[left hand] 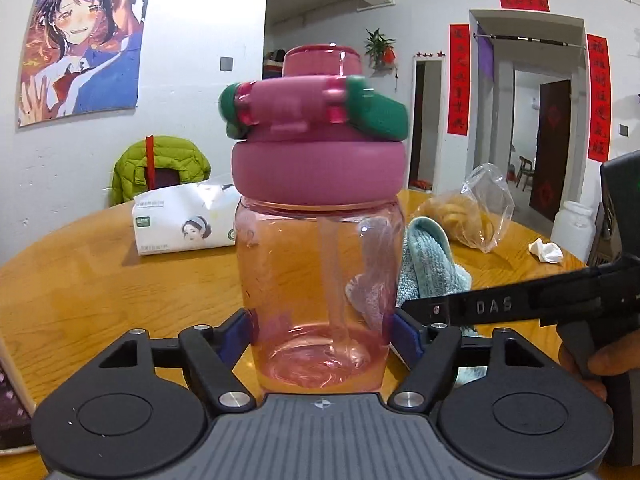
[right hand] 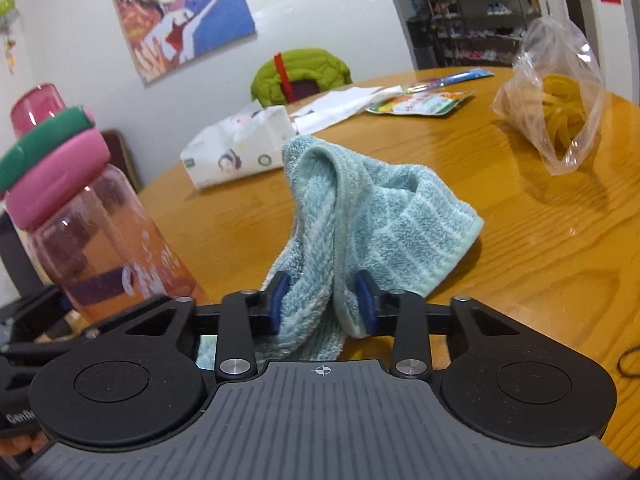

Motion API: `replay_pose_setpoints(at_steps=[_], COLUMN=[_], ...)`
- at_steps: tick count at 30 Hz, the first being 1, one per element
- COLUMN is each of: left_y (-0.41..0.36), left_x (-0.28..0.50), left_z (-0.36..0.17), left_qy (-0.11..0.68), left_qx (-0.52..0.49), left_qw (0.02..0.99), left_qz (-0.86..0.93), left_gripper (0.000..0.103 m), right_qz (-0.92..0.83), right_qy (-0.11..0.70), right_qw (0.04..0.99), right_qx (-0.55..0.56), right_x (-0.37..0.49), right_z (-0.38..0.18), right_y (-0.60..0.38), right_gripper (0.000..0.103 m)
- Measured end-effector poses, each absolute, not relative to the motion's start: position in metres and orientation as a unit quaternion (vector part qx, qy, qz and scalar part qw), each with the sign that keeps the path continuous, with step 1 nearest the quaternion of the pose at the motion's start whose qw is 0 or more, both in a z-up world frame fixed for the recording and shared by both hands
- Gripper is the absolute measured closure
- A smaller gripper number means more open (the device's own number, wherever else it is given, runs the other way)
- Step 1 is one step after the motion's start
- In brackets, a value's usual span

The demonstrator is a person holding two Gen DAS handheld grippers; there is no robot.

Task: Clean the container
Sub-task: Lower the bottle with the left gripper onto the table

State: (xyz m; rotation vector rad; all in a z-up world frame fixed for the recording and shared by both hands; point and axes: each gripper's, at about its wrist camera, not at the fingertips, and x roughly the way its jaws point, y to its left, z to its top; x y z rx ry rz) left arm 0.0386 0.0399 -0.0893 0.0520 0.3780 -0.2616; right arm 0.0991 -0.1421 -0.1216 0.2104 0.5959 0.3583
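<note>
Wooden table, left claw clamped on bottle, right claw gripping towel

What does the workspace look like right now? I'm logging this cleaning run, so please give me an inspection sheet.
Surface: round wooden table, dry as far as visible.
Job's things: pink transparent bottle, upright, lid on; light blue towel, bunched.
Clutter: tissue pack; plastic bag of yellow rubber bands; snack packet; crumpled tissue.
Grippers: left tongs clamp the bottle near its base; right tongs pinch the towel.
Cables: thin black loop at the table's edge, kind unclear.
Surroundings: poster; green jacket on a chair; shelves.
</note>
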Motion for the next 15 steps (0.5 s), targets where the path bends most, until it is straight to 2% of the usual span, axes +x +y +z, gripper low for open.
replay_pose_setpoints(at_steps=[9,11,12,15], left_y=[0.034,0.034,0.033,0.034], left_x=[0.062,0.066,0.065,0.053], left_z=[-0.091,-0.094,-0.096,-0.096], left_qy=[0.213,0.23,0.239,0.244], left_qx=[0.006,0.004,0.004,0.009], left_qw=[0.97,0.966,0.964,0.964], left_qz=[-0.118,-0.114,-0.112,-0.105], left_gripper=[0.03,0.029,0.028,0.012], right_qz=[0.17,0.166,0.165,0.165], right_qy=[0.298,0.303,0.308,0.317], right_qw=[0.939,0.938,0.937,0.933], right_qx=[0.026,0.023,0.026,0.042], right_x=[0.125,0.13,0.132,0.127], right_z=[-0.113,-0.111,-0.109,-0.101], right_y=[-0.124,-0.122,-0.122,-0.126], right_gripper=[0.07,0.067,0.059,0.05])
